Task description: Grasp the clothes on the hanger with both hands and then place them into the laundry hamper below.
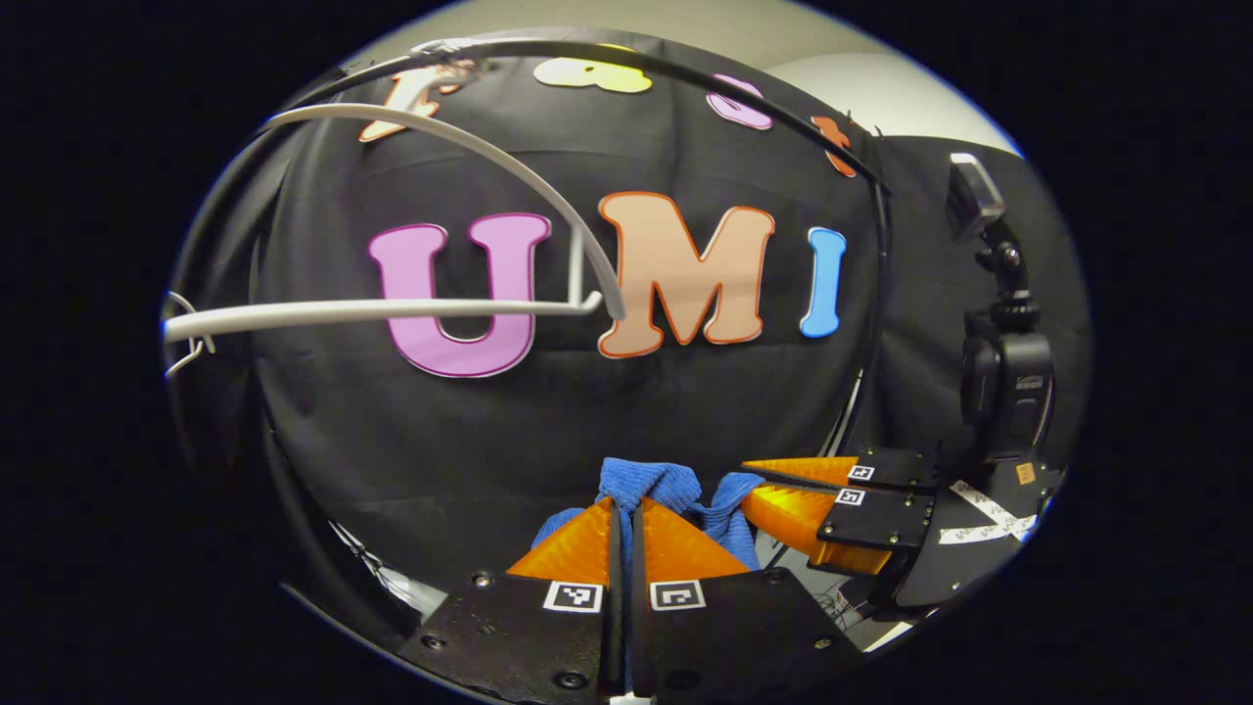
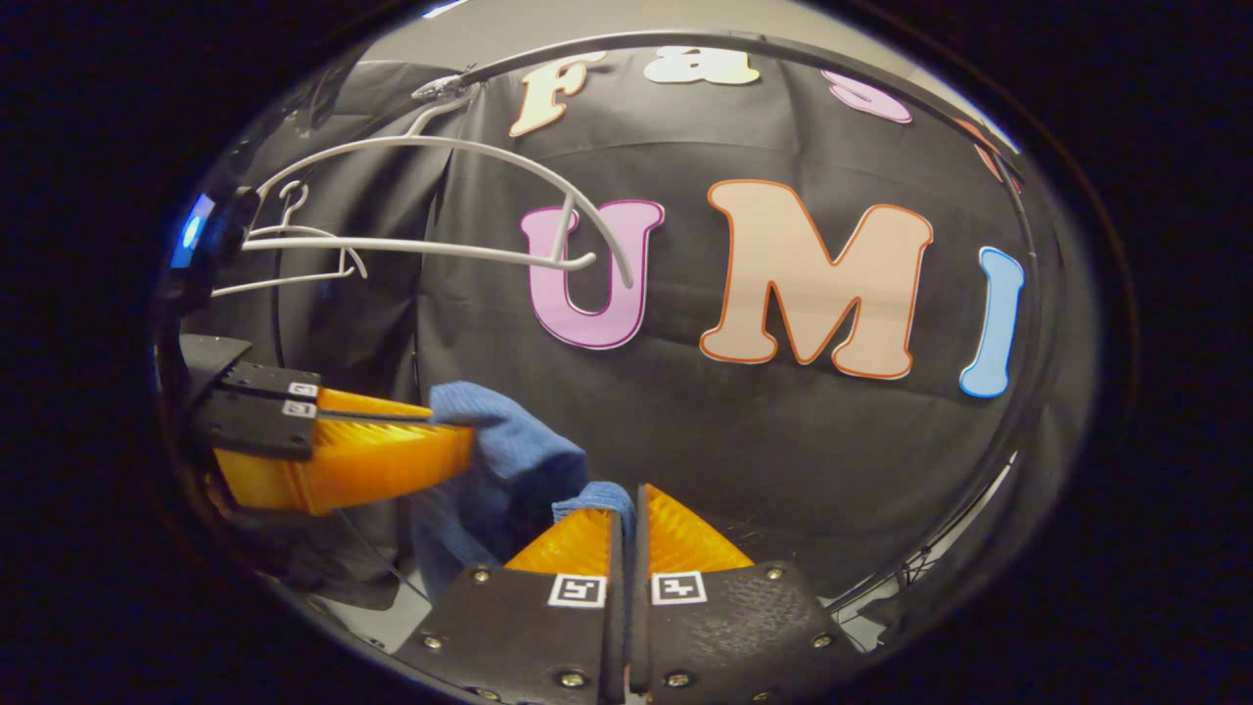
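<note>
Both claws, left (image 1: 626, 509) and right (image 2: 626, 499), are closed on bunched folds of the blue garment (image 2: 509, 460), off the bare white hanger (image 1: 392, 308) above; soft, light cloth, best held at gathered edges, I judge.

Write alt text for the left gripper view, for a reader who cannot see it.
The left gripper, its orange fingers closed, pinches a bunched blue cloth at the bottom of the view. The right gripper reaches in from the right and grips the same cloth, while a bare white hanger hangs above from a dark rail.
</note>
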